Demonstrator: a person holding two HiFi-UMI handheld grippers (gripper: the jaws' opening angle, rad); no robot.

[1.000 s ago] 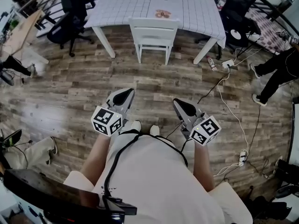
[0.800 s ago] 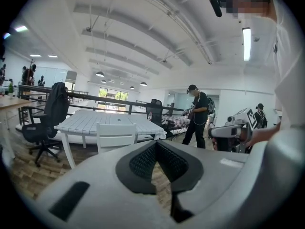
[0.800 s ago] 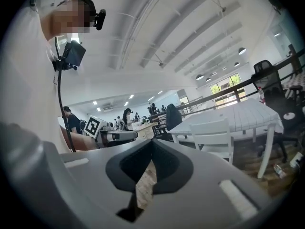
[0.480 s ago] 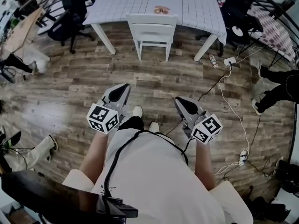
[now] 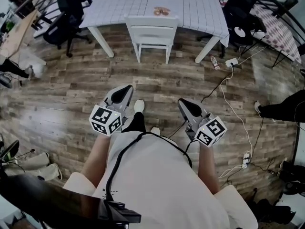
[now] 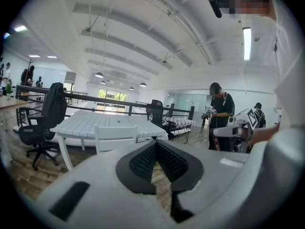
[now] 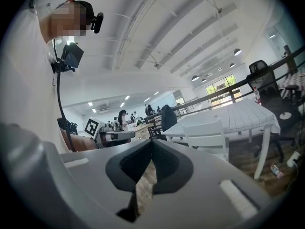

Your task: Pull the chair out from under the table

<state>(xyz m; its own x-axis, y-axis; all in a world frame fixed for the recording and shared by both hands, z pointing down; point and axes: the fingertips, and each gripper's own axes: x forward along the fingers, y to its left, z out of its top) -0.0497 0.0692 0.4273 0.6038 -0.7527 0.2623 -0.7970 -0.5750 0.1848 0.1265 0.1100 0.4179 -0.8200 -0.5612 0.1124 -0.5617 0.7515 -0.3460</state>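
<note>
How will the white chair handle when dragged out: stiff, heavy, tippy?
Probably rigid: the white chair looks like a solid frame. Likely fairly light, given its slim legs. With plain legs and no casters on the wood-plank floor, it should slide rather than roll, though a high pull might tip it.

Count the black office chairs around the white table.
2. One office chair stands left of the table, another at its right corner. More may be out of frame.

Bare floor [image 5: 157, 82] up to chair [image 5: 151, 34]
</note>
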